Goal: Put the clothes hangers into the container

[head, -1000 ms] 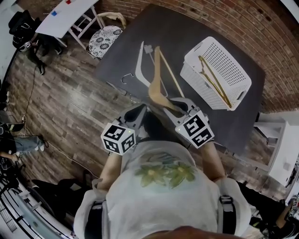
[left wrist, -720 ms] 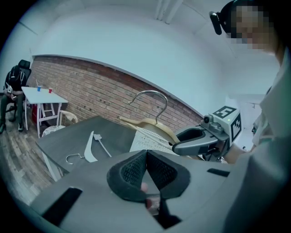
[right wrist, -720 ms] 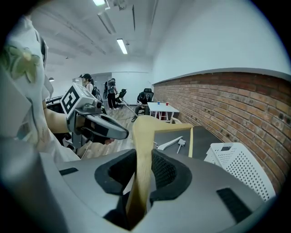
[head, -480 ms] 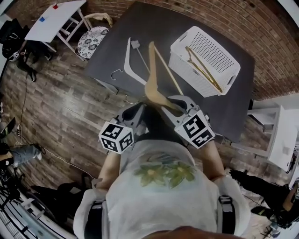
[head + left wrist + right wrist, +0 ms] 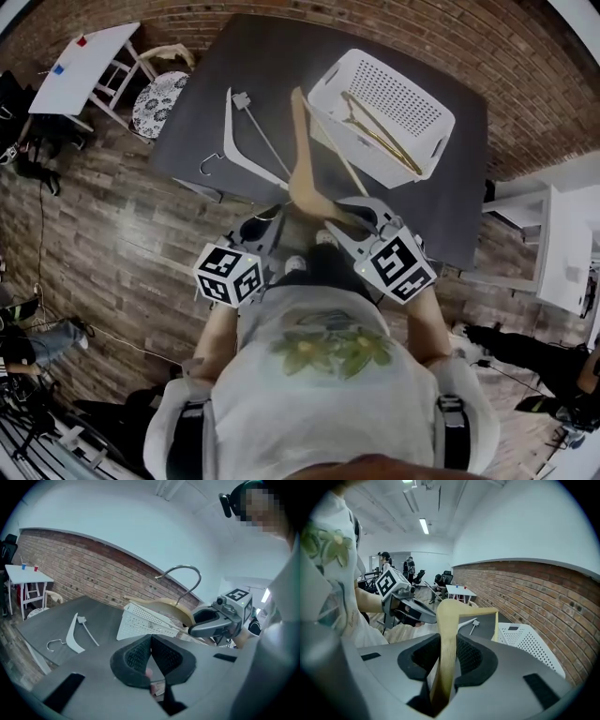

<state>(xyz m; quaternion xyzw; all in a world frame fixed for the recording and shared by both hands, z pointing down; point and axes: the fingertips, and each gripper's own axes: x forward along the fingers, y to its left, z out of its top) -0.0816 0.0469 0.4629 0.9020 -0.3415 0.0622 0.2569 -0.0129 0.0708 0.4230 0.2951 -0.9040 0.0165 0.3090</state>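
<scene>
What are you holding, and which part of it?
The right hand-held gripper clamps the wooden hanger by one arm; the left hand-held gripper is empty.

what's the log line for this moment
right gripper: shut on wood hanger | left gripper: shut, empty | white hanger: on table | basket: gold hanger inside

a brick wall [image 5: 525, 66], wood plank floor [image 5: 94, 234], a dark table [image 5: 253, 66] and a white desk [image 5: 80, 61].

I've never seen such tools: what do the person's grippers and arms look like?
The left gripper and right gripper are grey, with black textured pads; each carries a white cube of black square markers. The pale printed shirt is short-sleeved.
</scene>
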